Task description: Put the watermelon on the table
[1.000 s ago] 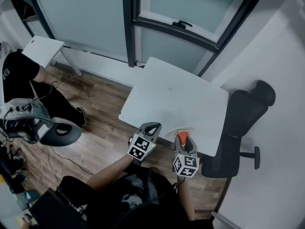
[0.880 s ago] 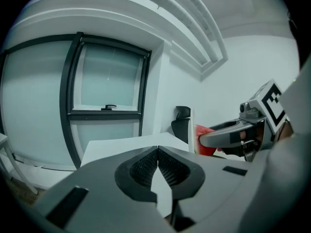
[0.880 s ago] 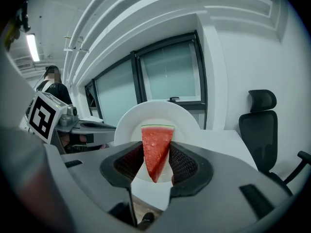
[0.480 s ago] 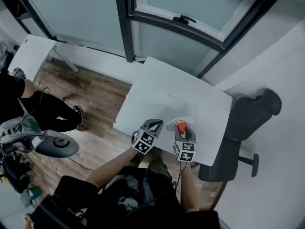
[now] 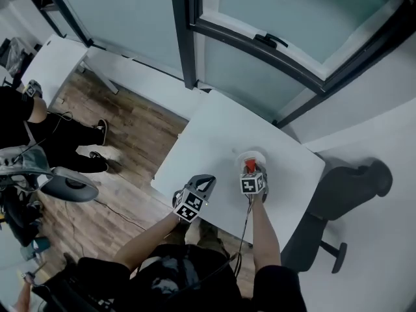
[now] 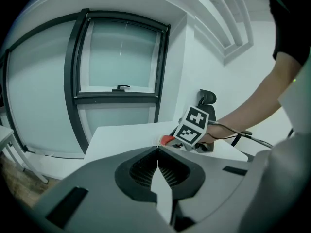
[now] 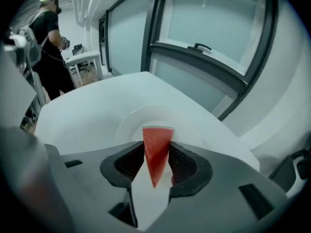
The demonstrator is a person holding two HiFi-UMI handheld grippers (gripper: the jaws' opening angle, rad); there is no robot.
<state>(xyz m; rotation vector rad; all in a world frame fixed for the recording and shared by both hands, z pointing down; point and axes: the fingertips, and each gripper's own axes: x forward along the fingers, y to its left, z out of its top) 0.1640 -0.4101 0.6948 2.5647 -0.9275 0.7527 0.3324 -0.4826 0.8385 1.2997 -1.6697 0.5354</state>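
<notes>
Right gripper (image 7: 156, 161): jaws clamped on the watermelon (image 7: 156, 147), a red wedge (rind end pointing away).
Watermelon: over the white plate (image 7: 129, 123), around the middle of the desk (image 5: 214, 132).
Left gripper (image 6: 158, 166): jaws pressed together, nothing between them, at the desk's near edge.

head view: from high above, facing steeply down, far off; takes in the whole table (image 5: 208, 135), left gripper (image 5: 208, 180) at its near edge, right gripper (image 5: 251, 168) over it, window (image 5: 292, 18) beyond.
left gripper view: close behind its own jaws, low by the table's near edge, facing across the top to the window; right gripper at mid-right.
right gripper view: close behind its own jaws, over the table, tilted down toward plate (image 7: 131, 123) and window; watermelon (image 7: 156, 149) fills the near centre.
shared: table and window in all three; right gripper in head and left gripper views.
</notes>
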